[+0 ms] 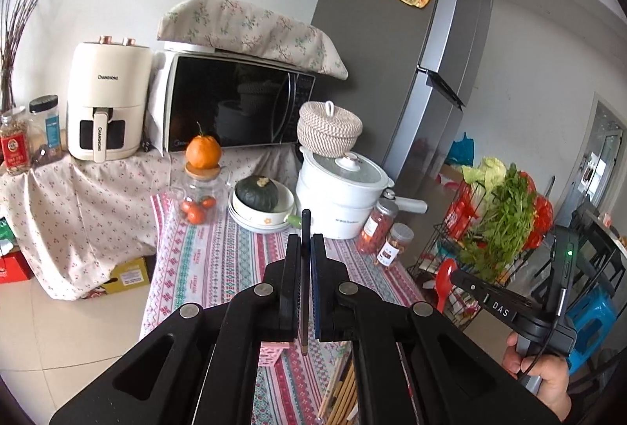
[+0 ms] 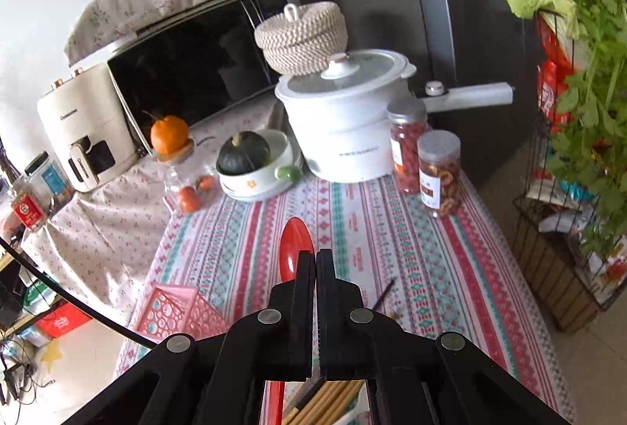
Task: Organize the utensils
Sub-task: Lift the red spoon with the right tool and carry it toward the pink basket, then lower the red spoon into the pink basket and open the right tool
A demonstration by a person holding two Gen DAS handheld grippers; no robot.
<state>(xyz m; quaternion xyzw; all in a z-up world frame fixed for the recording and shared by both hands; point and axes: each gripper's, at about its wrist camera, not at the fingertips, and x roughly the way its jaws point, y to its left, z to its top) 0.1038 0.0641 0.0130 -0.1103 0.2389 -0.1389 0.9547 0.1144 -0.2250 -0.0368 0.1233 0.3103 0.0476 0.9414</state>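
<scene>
Utensils are split between both hands right now: the left gripper [image 1: 305,248] is clamped on a dark chopstick [image 1: 305,229] that pokes out past its tips, and the right gripper [image 2: 316,260] is pinched on a red plastic spoon [image 2: 294,245] just below the bowl. Both look light and stiff, but the chopstick is thin and probably slippery, so a mid-shaft grip seems safest. Bamboo chopsticks [image 2: 333,401] lie on the tabletop [image 2: 392,229] below, with a pink basket [image 2: 176,311] beside them.
</scene>
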